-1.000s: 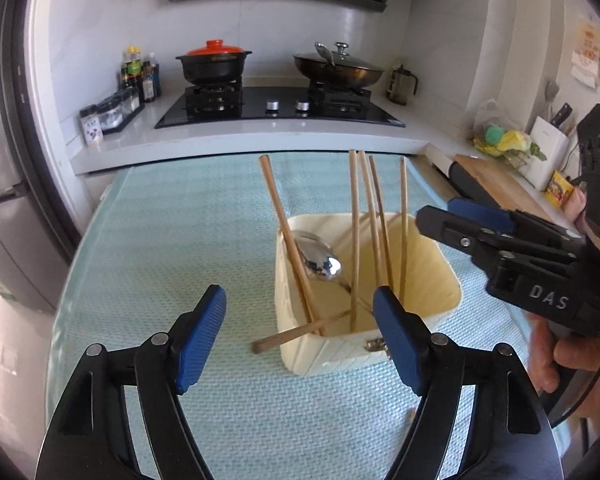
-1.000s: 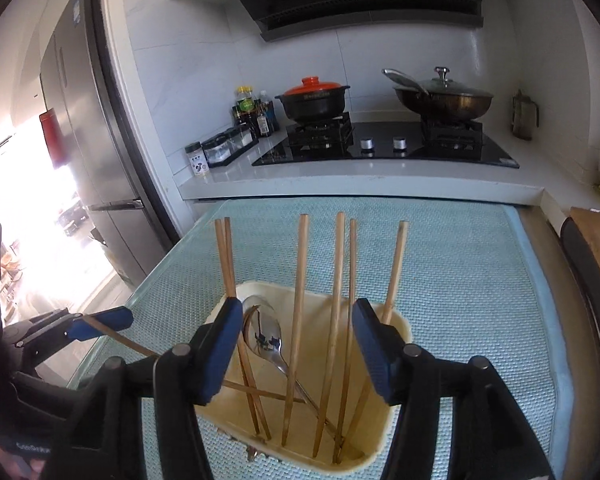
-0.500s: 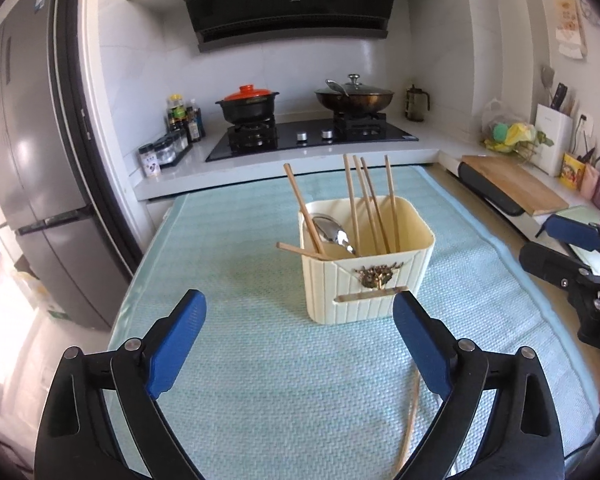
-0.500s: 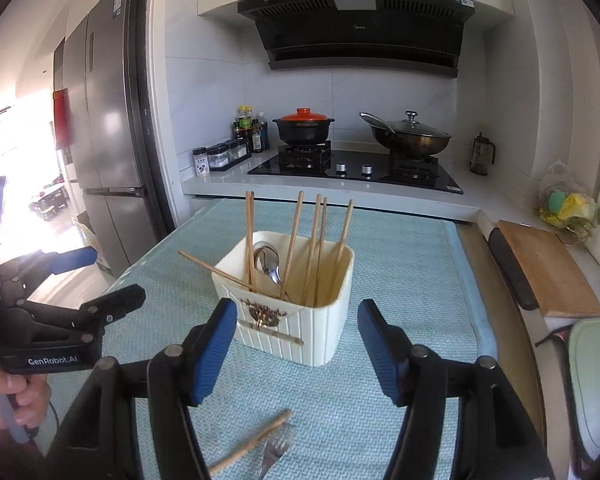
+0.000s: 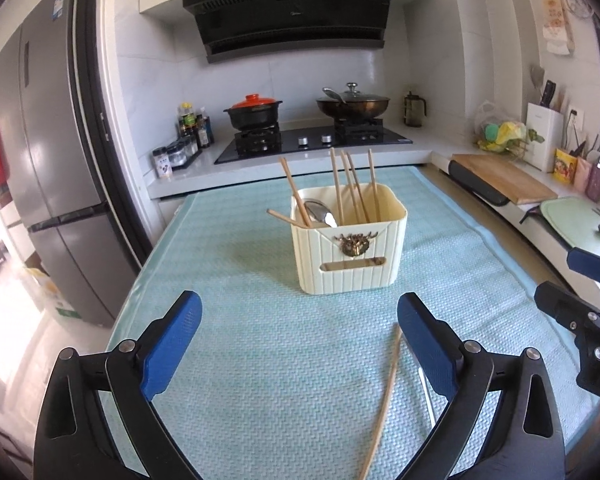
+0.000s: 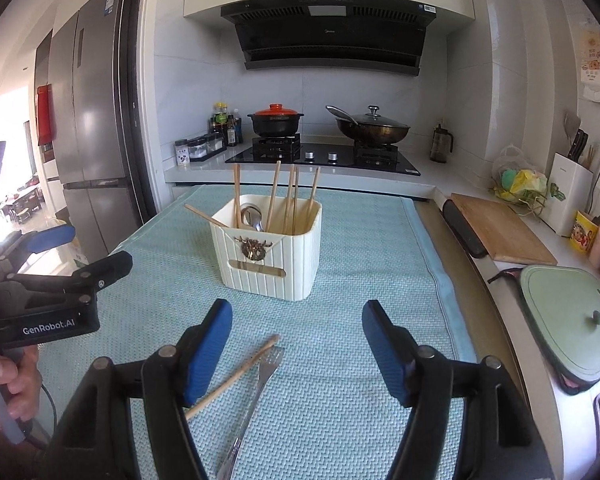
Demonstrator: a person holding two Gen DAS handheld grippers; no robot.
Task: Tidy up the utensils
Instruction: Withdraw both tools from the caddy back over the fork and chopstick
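the cream holder (image 5: pixel 350 256) stood on the teal mat (image 5: pixel 236 364), just above the middle of the left wrist frame and a little left of centre in the right wrist one (image 6: pixel 270 256). several chopsticks (image 5: pixel 354 188) leaned upright inside it, one more lay tilted over its left rim, and a spoon (image 5: pixel 320 213) rested bowl-up among them. a brass ornament (image 5: pixel 356 243) sat on its front wall above a slot.

nearer the cameras, a loose chopstick (image 5: pixel 382 400) lay on the mat in the lower right of the left wrist frame, slanting up toward the holder. in the right wrist frame the same chopstick (image 6: pixel 236 374) lay low and left of centre, with a fork (image 6: pixel 256 392) just beside it, tines toward the holder.

the left gripper (image 5: pixel 300 344) hung over the mat at the bottom of its frame, jaws wide and opening, with nothing gripped; the loose chopstick passed just inside its right finger. the right gripper (image 6: pixel 296 352) stood moderately wide, empty, with chopstick and fork on the mat below its gap. a hand (image 6: pixel 8 384) held the left gripper's handle at the lower left of the right wrist frame.

beyond the mat, a stove (image 5: pixel 312 144) carried a red-lidded pot (image 5: pixel 254 112) and a wok (image 5: pixel 352 104). a fridge (image 5: pixel 56 184) filled the left, a cutting board (image 5: pixel 504 178) the right.
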